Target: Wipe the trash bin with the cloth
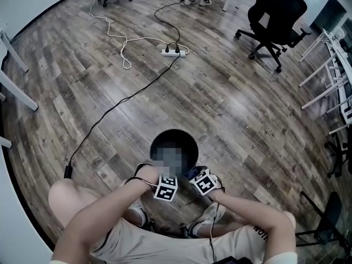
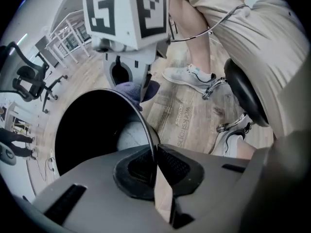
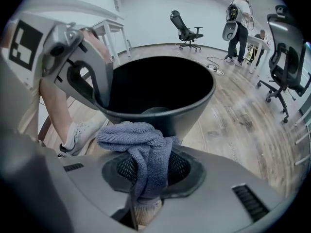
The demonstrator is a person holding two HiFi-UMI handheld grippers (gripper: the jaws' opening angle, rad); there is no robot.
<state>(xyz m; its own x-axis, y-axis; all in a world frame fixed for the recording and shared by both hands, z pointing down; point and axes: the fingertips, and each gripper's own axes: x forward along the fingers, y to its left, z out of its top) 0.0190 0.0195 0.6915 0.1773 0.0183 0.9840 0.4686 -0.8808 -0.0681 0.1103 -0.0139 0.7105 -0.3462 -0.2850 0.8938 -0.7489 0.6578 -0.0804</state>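
Left gripper clenched on the bin rim, lower centre of its view. Right gripper grasps the cloth, bunched just beside the bin's outer wall

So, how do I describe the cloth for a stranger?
On the wooden plank floor, find the round black plastic trash bin by the person's feet. Beside its near rim, the jaws of the right gripper pinch a crumpled blue-grey knitted cloth, the only loose fabric there.
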